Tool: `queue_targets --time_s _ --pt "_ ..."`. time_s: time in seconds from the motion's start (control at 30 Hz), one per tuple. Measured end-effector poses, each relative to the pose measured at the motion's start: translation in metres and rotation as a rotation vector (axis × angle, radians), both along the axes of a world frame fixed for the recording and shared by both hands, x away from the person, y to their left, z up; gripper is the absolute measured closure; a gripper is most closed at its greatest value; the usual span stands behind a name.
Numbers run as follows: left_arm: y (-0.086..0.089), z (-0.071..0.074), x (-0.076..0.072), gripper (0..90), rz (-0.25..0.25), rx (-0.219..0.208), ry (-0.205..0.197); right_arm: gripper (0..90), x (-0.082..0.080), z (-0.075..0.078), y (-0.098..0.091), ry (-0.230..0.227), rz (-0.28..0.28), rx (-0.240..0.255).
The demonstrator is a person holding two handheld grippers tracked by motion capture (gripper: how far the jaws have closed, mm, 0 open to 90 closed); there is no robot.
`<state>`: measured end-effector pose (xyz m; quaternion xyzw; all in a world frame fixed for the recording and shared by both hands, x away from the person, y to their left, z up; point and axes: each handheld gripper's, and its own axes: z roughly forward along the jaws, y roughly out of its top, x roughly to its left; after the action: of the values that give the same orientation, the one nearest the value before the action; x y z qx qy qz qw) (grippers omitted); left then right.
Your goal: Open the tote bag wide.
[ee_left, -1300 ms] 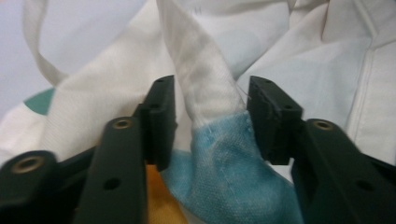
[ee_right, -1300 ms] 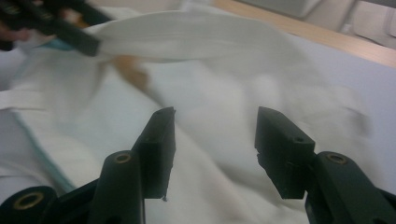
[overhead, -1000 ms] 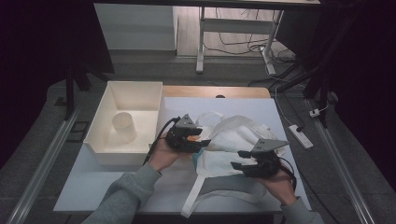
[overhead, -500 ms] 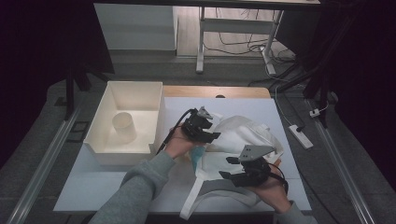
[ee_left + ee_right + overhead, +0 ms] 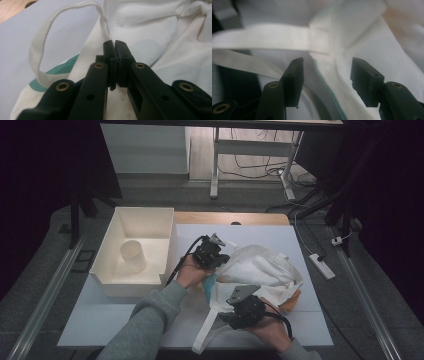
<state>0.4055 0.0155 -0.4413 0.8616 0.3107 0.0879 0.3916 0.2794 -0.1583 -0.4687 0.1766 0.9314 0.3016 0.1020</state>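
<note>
A white cloth bag [image 5: 260, 267] with teal print lies crumpled on the table's right half. My left gripper [image 5: 220, 257] sits at the bag's upper left edge. Its jaws have just been closing and now stand shut [image 5: 115, 43], pinching the fabric just below where a looped handle strap [image 5: 37, 50] is sewn on. My right gripper [image 5: 227, 317] lies at the bag's near left edge, open [image 5: 325, 65]. A fold of the bag [image 5: 362, 32] with a teal seam runs between its jaws, and the pads do not press on it. The other handle strap [image 5: 274, 37] crosses just beyond its tips.
A white bin [image 5: 142, 211] stands at the table's left with a pale cup [image 5: 132, 255] upright inside it. A power strip [image 5: 321, 265] lies off the right edge. Bare white tabletop [image 5: 125, 320] shows at the near left.
My left gripper moved right onto the bag's upper edge and its jaws shut there. My right gripper slid left along the bag's near edge and stayed open.
</note>
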Motion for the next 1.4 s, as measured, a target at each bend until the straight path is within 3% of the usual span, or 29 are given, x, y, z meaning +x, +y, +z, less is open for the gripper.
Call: queue_targets --time_s 0.1,0.13,0.2,0.23,0.33,0.43,0.53,0.73,0.93,1.17,1.3,1.4 --pt "0.004 0.0 0.002 88.1 0.015 -0.004 -0.001 56.0 0.002 -0.009 -0.001 -0.034 -0.03 -0.067" --pt "0.006 0.0 0.003 88.1 0.022 -0.007 -0.001 63.9 0.002 -0.012 -0.002 -0.041 -0.041 -0.075" --pt "0.009 0.0 0.004 88.2 0.04 -0.013 -0.007 84.7 0.005 -0.015 -0.004 -0.018 -0.045 -0.04" --pt "0.011 0.0 0.005 88.2 0.053 -0.018 -0.011 86.3 0.004 -0.015 -0.005 -0.019 -0.044 -0.027" --pt "0.018 0.003 0.004 88.3 0.087 -0.046 -0.027 86.8 -0.004 -0.006 -0.007 0.006 -0.002 0.018" --pt "0.023 0.007 0.002 88.4 0.088 -0.056 -0.035 86.9 -0.022 0.007 -0.007 0.035 0.036 0.088" --pt "0.023 0.005 0.0 88.4 0.074 -0.049 -0.021 86.8 -0.035 0.009 -0.002 0.041 0.065 0.087" --pt "0.02 -0.007 -0.002 88.4 0.08 -0.022 -0.012 86.8 -0.024 -0.011 -0.003 0.145 0.062 0.083" --pt "0.021 -0.014 -0.001 88.3 0.087 -0.023 0.0 86.8 -0.012 -0.025 -0.008 0.202 0.055 0.097" --pt "0.021 -0.019 -0.003 88.1 0.08 -0.022 0.006 85.3 -0.013 -0.026 -0.008 0.198 0.063 0.091" --pt "0.022 -0.021 -0.003 88.0 0.075 -0.028 0.011 69.1 -0.016 -0.016 -0.008 0.193 0.086 0.088" --pt "0.023 -0.022 -0.003 87.9 0.069 -0.03 0.014 59.0 -0.017 0.006 -0.016 0.162 0.084 0.142"
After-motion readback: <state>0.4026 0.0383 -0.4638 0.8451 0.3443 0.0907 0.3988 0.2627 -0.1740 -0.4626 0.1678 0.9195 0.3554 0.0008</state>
